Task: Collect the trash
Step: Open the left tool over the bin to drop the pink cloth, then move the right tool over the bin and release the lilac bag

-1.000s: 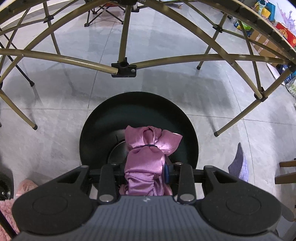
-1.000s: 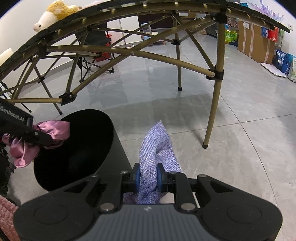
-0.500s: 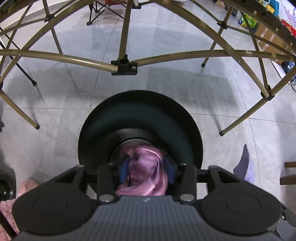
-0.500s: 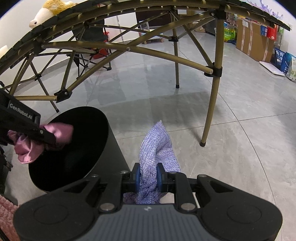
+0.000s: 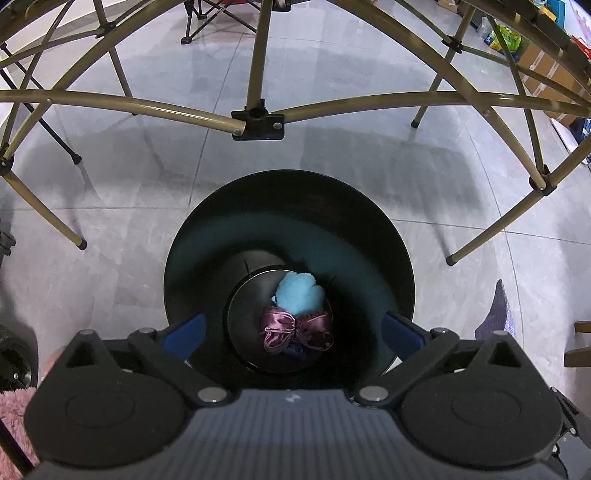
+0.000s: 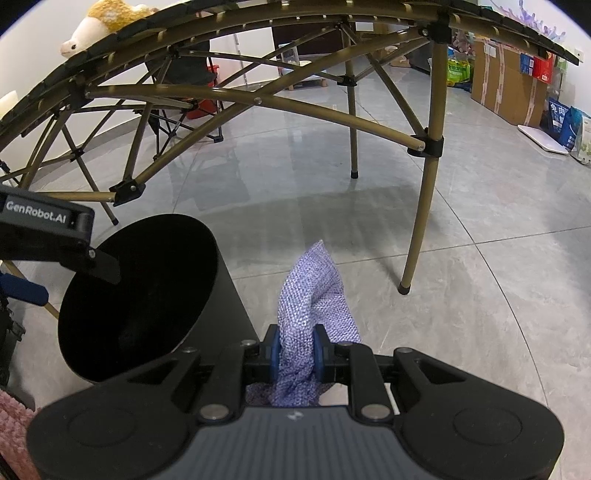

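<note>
A black round bin [image 5: 258,229] stands on the grey tile floor, seen from straight above in the left wrist view. At its bottom lie a pink satin cloth [image 5: 295,328] and a light blue fluffy piece [image 5: 299,295]. My left gripper [image 5: 293,330] hovers over the bin mouth, its jaws opening wide with nothing between them. My right gripper [image 6: 297,354] is shut on a purple knit cloth [image 6: 314,295], held just right of the bin [image 6: 207,258]. The left gripper's fingers [image 6: 99,262] show over the bin's rim in the right wrist view.
A folding table's bronze frame [image 6: 424,206] arches over the bin, with legs [image 5: 480,240] on the floor close around it. A plush toy [image 6: 99,22] lies on the tabletop. Cardboard boxes [image 6: 506,81] line the far right wall. Something pink and fluffy [image 5: 14,417] sits at lower left.
The left gripper's jaws spread apart and let go of the pink satin cloth, which dropped to the bottom of the bin. The right gripper and its purple cloth stayed put.
</note>
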Demonstrator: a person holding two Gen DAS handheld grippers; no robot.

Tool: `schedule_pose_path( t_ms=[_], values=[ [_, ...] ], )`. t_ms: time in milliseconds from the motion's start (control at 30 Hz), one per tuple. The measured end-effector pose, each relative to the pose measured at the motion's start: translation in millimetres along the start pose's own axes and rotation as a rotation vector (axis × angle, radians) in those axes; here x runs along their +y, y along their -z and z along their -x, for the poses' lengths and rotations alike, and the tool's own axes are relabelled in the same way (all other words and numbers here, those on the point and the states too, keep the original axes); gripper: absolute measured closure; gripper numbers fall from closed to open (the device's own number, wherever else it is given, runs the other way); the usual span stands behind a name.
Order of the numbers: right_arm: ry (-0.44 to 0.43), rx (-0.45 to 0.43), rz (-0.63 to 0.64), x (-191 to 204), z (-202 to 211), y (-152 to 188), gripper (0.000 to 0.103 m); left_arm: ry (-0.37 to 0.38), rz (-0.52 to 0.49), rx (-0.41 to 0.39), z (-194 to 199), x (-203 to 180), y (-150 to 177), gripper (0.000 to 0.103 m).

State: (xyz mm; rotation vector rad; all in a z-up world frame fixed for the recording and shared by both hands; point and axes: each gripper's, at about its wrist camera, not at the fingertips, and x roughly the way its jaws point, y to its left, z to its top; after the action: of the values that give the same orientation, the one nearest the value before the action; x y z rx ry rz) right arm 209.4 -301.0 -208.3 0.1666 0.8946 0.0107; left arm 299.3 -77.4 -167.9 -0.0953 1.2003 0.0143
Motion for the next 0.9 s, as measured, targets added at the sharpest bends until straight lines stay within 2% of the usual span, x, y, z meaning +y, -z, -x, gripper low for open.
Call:
schedule_pose_path(
  t_ms=[600, 900],
  values=[
    [0.002, -0.011, 0.011, 5, 4, -2, 0.085, -0.013, -0.040, -0.010, 2, -1, 5, 0.000],
    [-0.017, -0.022, 0.037, 22, 9, -8, 0.085, -0.029, -0.035, -0.032, 11, 15, 9, 0.000]
  ],
)
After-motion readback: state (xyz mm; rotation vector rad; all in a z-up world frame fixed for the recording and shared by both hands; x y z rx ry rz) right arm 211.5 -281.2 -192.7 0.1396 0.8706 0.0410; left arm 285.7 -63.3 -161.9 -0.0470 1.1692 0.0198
